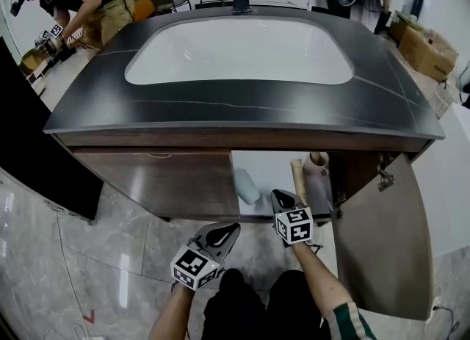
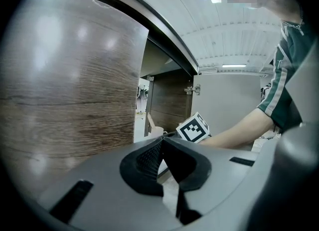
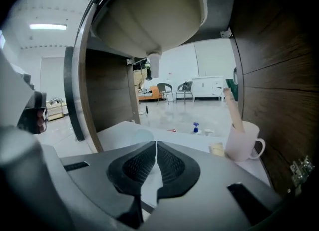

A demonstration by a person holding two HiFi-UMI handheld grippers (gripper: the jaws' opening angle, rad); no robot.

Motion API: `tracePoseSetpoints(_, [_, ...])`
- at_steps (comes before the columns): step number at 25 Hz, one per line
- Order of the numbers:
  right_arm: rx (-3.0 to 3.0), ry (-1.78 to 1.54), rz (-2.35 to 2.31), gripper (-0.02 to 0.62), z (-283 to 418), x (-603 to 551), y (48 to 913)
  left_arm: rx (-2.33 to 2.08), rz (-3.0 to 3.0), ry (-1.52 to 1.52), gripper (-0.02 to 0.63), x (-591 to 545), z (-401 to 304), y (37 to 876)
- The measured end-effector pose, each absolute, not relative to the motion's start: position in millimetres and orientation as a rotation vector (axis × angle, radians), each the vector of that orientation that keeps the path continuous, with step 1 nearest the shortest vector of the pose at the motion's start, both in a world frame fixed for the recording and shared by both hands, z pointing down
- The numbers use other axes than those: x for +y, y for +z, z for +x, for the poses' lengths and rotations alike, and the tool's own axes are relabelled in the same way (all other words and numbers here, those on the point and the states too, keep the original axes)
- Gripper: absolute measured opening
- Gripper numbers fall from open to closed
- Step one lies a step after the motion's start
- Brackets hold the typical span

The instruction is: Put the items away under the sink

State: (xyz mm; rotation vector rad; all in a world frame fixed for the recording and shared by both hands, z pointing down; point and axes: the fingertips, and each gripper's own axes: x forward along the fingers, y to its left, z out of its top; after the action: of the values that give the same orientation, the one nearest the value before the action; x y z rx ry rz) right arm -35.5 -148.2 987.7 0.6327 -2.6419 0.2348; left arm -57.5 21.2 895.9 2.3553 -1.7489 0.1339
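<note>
The sink (image 1: 239,48) sits in the worktop (image 1: 382,92). Below it the closed door (image 1: 158,181) is at the left and the open door (image 1: 385,243) swings out at the right. On the cabinet floor (image 1: 268,166), a mug (image 3: 241,142) holding a stick (image 3: 231,108) stands at the right, with a second item (image 1: 247,186) to its left.

My right claw (image 3: 156,152) was closed and empty inside the cupboard under the sink.
I saw its two jaws pressed together with nothing between them, pointing across the white cupboard floor (image 3: 174,125). The underside of the sink basin (image 3: 149,10) hung overhead, its drain stub (image 3: 153,65) pointing down. Near the wooden side wall (image 3: 279,100) on the right, a pale mug (image 3: 241,142) stood upright with a wooden stick (image 3: 232,108) leaning in it. A small yellowish item (image 3: 217,148) lay just beside the mug.
</note>
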Motion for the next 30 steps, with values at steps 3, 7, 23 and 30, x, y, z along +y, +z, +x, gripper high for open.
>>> tracePoseSetpoints(3, [-2.68,0.225,0.581,0.044,-39.9,-134.7,976.2,-1.757,2.35,0.132,0.011,23.1,-58.7,891.1])
tracePoseSetpoints(7, [-2.716,0.194,0.546,0.044,-43.9,-120.6,964.7,-1.759,2.356,0.134,0.011,24.6,-55.9,887.6])
tracePoseSetpoints(23, [-2.651,0.248,0.606,0.044,-8.1,-105.7,887.4,-1.772,2.336,0.167,0.011,19.2,-54.2,806.0])
tracePoseSetpoints(30, [-2.57,0.231,0.603,0.044,26.2,-54.6,747.0,-1.774,2.322,0.192,0.011,25.6,-38.4,655.8])
